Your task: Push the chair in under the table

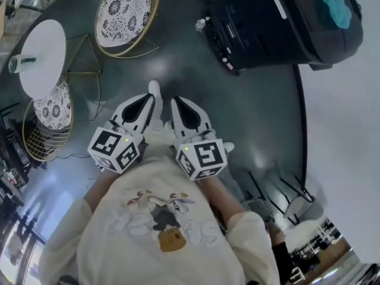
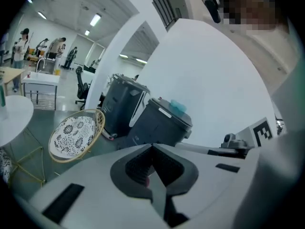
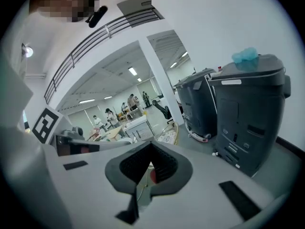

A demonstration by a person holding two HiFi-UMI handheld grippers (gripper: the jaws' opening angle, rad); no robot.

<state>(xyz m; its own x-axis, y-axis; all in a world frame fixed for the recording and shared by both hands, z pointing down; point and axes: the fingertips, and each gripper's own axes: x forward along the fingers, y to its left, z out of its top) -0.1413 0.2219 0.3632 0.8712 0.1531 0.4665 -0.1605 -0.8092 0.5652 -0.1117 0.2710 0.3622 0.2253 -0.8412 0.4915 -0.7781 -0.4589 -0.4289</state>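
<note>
Both units are held close in front of a cream sweatshirt (image 1: 160, 230) with a cartoon print; no words legible on it. Left hand-held gripper (image 1: 151, 103): jaws fully together, nothing between the pads. Right hand-held gripper (image 1: 178, 108): same, closed and empty. They sit side by side, nearly touching, tips aimed forward and down at the dark floor (image 1: 249, 100). The marker cubes carry black-and-white squares only, no text.

Chair (image 1: 126, 8): thin gold wire frame, round seat, black-and-white floral cushion. It stands on the floor ahead and slightly left of the grippers. It is apart from the worktop (image 1: 44, 55), off its right edge in the head view, not under it. The worktop is round and white on gold wire legs (image 1: 83, 72); those legs sit between the chair and the space beneath the top. A cup (image 1: 21, 63) with green on it stands at the worktop's left edge. A second chair (image 1: 50, 120), same pattern and wire, sits at the worktop's near edge, cushion partly tucked under the rim.

Right of the chair: two dark grey bins (image 1: 285, 28), close together. White label strip (image 1: 277, 2) on one lid, print too small to read. Teal crumpled thing (image 1: 333, 5) on the same lid. Small bottle (image 1: 202, 24) on the floor just beside the bins. Far back in the gripper views: an open hall with ceiling strip lights, desks and several people (image 3: 131, 101), too small for detail.
</note>
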